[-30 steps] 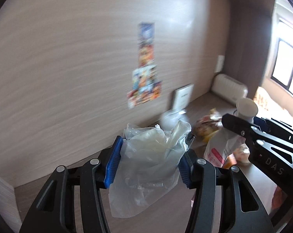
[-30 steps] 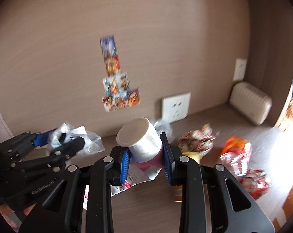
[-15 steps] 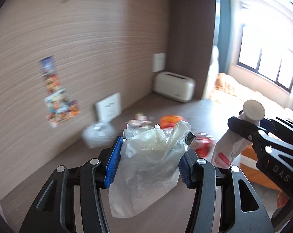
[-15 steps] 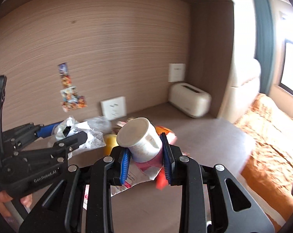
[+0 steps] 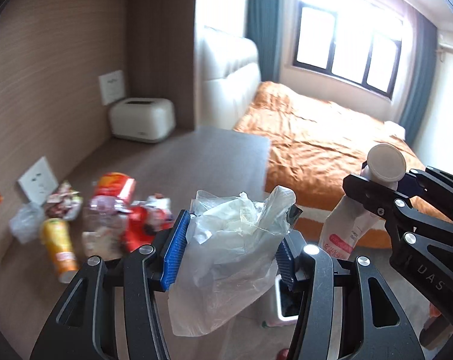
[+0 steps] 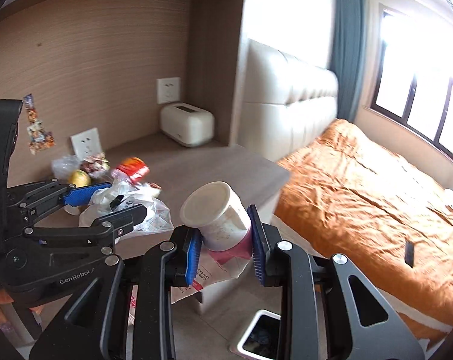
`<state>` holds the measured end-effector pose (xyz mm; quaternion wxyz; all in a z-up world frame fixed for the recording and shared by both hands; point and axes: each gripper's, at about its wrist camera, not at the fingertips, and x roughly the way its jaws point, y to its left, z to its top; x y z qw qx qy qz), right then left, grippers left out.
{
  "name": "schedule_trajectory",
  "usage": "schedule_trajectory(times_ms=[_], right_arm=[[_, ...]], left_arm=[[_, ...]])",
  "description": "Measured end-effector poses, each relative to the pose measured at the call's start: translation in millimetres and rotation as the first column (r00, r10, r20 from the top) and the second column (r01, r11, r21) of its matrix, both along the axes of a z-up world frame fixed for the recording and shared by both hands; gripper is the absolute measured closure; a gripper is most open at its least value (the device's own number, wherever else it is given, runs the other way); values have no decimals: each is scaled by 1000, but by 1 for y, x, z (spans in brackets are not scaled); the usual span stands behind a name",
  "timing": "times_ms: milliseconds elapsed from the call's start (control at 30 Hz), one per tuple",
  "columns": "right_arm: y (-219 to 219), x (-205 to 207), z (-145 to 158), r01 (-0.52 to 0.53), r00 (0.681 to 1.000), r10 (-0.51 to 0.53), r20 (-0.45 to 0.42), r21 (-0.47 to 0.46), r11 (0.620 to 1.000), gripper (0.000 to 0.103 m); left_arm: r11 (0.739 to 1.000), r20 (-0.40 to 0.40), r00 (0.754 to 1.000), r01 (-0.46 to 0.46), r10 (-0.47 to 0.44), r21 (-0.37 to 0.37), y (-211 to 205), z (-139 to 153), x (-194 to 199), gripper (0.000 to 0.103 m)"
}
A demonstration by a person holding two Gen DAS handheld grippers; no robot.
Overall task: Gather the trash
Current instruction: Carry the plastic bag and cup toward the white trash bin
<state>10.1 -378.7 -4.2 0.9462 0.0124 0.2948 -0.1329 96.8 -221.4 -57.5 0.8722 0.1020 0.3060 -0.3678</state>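
Bedroom with an orange bed [image 6: 361, 186]. Left gripper [image 5: 229, 252] fingers squeeze a crumpled clear plastic bag [image 5: 232, 246]; right gripper [image 6: 225, 247] fingers clamp a white round-lidded cup [image 6: 216, 214]. Wrappers [image 5: 106, 210] wait by the table's [image 5: 202, 156] back edge; a white bin [image 6: 259, 336] stands below.

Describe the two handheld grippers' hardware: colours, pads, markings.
Both are matte black plastic linkage frames with triangular cutouts and silver pivot screws. Left gripper and right gripper each carry ribbed blue fingertip pads. White lettering reads "GenRobot.AI" on the left gripper's body, and "UAS" shows on the right one. No cables or sleeves visible.

orange bedspread [image 6: 370, 198], cream toaster [image 6: 187, 127], teal curtain [image 6: 347, 42]
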Motion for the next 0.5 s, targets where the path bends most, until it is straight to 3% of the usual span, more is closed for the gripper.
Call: schedule_trajectory(times_ms=[500], right_arm=[[-111,-47,-76,150,980,-148,-136,7,989,72]], left_arm=[[975,-107,974,209,-201,73,-139,-79,-29,51]])
